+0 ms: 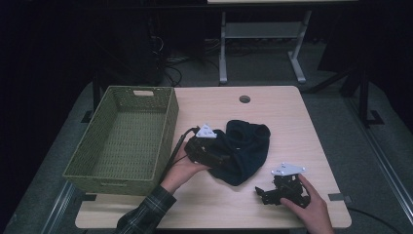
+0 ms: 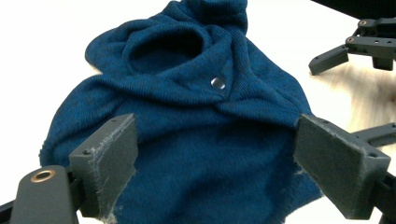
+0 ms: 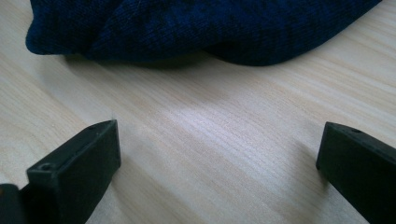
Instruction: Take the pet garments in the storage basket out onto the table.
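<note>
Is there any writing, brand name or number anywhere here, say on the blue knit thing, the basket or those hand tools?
None can be read. The blue knit garment bears a plain metal snap, no label. The green basket, the wooden table and both grippers carry no legible marks.

Dim high view with black surroundings, blown-out glare behind the knit garment [image 2: 187,121], softly blurred jaws.

We see a pale wooden table [image 1: 292,117] with a round hole [image 1: 244,99] near its far edge; beyond it, a white desk frame [image 1: 263,34] and floor cables [image 1: 170,68].
</note>
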`<move>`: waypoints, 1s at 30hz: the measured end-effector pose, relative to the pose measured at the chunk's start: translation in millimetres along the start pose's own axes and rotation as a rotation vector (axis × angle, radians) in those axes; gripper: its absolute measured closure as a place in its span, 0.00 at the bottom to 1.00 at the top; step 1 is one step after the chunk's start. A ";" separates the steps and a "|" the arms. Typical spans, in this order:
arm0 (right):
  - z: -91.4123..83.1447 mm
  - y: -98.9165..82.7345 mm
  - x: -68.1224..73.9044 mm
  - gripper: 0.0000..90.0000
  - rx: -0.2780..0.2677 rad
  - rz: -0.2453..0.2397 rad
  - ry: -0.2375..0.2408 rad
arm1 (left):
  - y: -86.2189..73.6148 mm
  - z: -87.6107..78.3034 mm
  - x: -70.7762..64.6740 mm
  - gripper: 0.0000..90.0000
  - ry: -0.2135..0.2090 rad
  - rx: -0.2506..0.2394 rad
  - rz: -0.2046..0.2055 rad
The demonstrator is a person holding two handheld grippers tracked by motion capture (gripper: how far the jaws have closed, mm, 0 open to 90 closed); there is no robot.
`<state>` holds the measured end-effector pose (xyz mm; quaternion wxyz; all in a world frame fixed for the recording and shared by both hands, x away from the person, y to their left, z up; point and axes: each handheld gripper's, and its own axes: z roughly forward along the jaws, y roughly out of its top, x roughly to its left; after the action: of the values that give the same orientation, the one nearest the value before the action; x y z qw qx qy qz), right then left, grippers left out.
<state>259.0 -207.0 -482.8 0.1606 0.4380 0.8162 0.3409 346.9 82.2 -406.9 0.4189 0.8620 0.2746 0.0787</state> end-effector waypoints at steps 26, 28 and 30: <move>0.0 0.0 0.0 0.00 0.000 0.000 0.000 | -48.4 -12.5 -7.4 0.15 0.025 0.052 -0.027; 0.0 0.0 0.0 0.00 0.001 0.000 0.000 | -51.4 -12.5 -8.4 0.15 0.033 0.065 -0.024; -0.1 0.0 0.0 0.00 0.001 0.000 0.000 | -54.6 -12.4 -8.8 0.15 0.037 0.072 -0.021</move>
<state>259.0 -207.1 -482.7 0.1605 0.4378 0.8164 0.3406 312.7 113.1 -440.0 0.3832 0.8720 0.2939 0.0803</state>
